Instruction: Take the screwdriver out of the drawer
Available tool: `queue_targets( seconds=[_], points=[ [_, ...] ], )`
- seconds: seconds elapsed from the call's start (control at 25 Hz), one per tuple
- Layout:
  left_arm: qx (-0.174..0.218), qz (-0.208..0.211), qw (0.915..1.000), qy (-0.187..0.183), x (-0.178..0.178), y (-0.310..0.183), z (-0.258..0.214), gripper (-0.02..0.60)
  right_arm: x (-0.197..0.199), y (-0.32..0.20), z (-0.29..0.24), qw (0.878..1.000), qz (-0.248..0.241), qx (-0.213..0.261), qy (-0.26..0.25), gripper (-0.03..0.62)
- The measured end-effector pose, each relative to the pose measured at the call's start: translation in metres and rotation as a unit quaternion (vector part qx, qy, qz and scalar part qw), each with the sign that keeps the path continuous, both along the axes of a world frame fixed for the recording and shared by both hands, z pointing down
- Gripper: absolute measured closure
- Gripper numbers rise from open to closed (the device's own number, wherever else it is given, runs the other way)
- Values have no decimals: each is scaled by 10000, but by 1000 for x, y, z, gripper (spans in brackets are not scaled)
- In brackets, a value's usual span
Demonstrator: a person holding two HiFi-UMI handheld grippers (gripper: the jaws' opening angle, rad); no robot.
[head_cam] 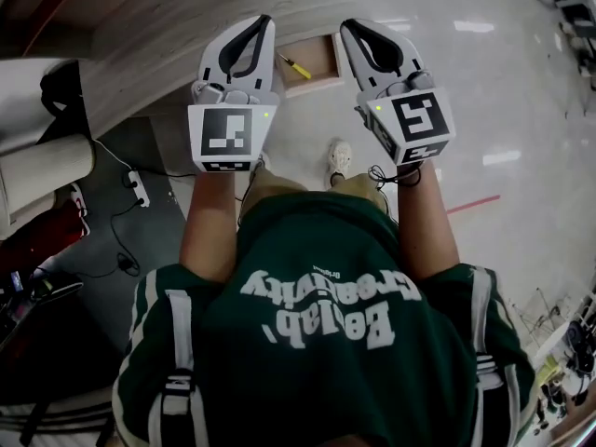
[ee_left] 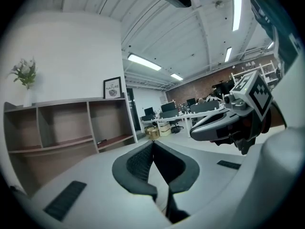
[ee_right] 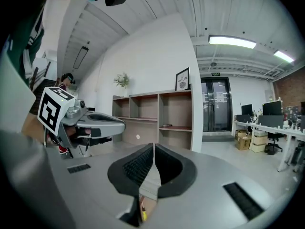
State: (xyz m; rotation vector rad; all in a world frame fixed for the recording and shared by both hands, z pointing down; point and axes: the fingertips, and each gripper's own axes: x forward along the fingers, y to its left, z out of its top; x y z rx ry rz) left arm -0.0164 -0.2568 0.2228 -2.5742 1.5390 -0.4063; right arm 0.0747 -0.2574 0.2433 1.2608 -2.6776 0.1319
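The screwdriver [head_cam: 295, 66], yellow-handled, lies aslant in the left part of the open wooden drawer [head_cam: 332, 56], straight ahead at the person's 12 o'clock in the head view. Nothing touches it.

The left gripper [head_cam: 264, 22] hangs just beside the drawer at the screwdriver's 9 o'clock. The right gripper [head_cam: 347, 28] is at its 3 o'clock, over the drawer's right edge. Both point forward.

In the left gripper view the ribbed fingers [ee_left: 138, 163] meet at their tips with nothing between them. In the right gripper view the fingers [ee_right: 137, 168] are likewise pressed together and empty.

At the drawer's 6 o'clock a pale shoe [head_cam: 340, 156] stands on the glossy floor [head_cam: 521, 110]. Both gripper views look at an open shelf unit [ee_left: 71, 128] against a white wall.
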Motion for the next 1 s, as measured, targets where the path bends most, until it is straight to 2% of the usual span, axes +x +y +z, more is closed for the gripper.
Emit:
queue_targets(
  seconds=[0.2, 0.48, 0.64, 1.0],
  points=[
    [63, 512, 9986, 106, -13, -16, 10, 563, -14, -10, 4, 9981, 541, 228, -206, 557],
    [-286, 821, 9961, 138, -18, -37, 44, 563, -25, -18, 47, 9959, 887, -159, -102, 557],
    [-517, 753, 9957, 145, -22, -50, 82, 563, -22, -25, 84, 9938, 1035, -384, -124, 557],
    [-947, 467, 9941, 253, -22, -55, 150, 563, -27, -23, 166, 9922, 842, -909, 98, 557]
  ],
)
